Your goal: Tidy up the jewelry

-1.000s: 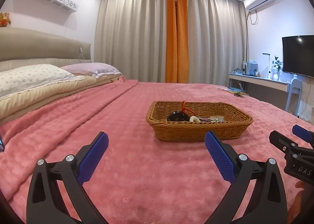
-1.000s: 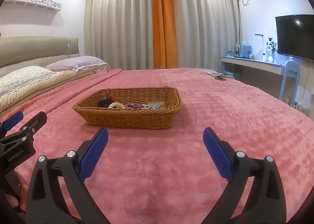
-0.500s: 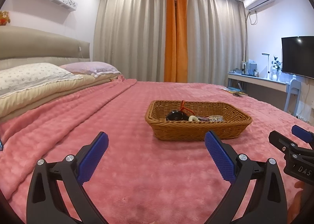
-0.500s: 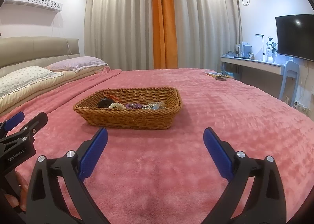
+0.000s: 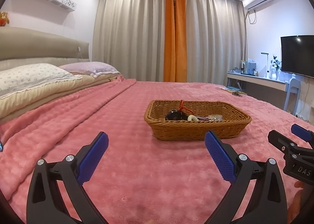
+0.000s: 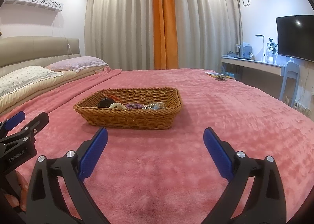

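Jewelry: a small heap of pieces point(image 6: 135, 105) lies together at the bottom of the basket: a dark round piece with a red cord point(image 5: 175, 115), a pale coiled band point(image 6: 117, 105), something purple point(image 6: 134, 105) and some clear, glittery beads point(image 6: 157, 104). They touch and overlap; I cannot tell any finer order among them.

Basket: a shallow wicker basket point(image 6: 129, 121) sits flat on the pink blanket point(image 6: 157, 165), about mid-bed, and nothing of the jewelry shows on the blanket around it.

Left gripper: the left gripper point(image 5: 156, 149) hovers low over the blanket on the near side of the basket, its blue pads spread wide with nothing between them.

Right gripper: the right gripper point(image 6: 156, 146) is beside it, also short of the basket, fingers wide apart and holding nothing.

Step in hand: hard to call from where I stand. Every piece being in the basket fits a gathering job that is over, and it fits equally a heap waiting to be sorted.

Next move: if a piece is to be taken, I judge it calls for a reach over the near rim and a narrow pinch, since the pieces are small, tangled and likely to drag neighbours along.

Room beyond: pillows point(image 5: 35, 78) by the headboard at left, curtains point(image 5: 166, 43) behind, a desk point(image 6: 253, 65) and television point(image 6: 294, 37) at right.
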The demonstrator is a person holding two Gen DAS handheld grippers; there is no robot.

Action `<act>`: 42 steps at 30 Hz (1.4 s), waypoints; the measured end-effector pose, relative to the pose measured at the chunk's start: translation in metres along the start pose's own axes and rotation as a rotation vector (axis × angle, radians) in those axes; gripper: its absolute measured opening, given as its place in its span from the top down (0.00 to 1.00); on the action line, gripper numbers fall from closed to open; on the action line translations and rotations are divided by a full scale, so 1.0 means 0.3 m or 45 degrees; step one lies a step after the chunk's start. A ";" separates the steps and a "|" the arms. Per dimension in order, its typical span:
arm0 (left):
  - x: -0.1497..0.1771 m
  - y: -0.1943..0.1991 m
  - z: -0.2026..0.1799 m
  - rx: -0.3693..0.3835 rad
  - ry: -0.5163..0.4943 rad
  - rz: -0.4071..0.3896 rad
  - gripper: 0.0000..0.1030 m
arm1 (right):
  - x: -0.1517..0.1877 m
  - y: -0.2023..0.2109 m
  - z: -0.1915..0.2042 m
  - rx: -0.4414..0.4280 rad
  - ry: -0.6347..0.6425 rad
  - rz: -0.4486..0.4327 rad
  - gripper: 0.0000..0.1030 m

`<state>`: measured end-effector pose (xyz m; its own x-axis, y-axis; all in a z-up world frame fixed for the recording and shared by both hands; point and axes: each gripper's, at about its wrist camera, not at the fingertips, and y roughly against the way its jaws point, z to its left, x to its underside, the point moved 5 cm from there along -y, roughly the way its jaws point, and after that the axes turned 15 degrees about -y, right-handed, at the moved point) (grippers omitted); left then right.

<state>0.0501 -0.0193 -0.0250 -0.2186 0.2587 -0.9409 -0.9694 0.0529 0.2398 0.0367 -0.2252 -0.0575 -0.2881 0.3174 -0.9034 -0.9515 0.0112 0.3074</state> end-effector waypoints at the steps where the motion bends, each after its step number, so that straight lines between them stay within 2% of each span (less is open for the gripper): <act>1: -0.002 0.000 -0.002 0.002 0.002 0.001 0.07 | 0.000 0.000 -0.001 -0.003 0.000 0.000 0.09; 42: 0.003 -0.010 -0.008 -0.013 -0.014 0.011 0.07 | 0.008 -0.011 -0.007 -0.003 0.024 0.008 0.08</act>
<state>0.0524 -0.0215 -0.0272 -0.2258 0.2695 -0.9361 -0.9686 0.0404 0.2453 0.0390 -0.2264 -0.0612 -0.2962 0.2993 -0.9070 -0.9499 0.0072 0.3126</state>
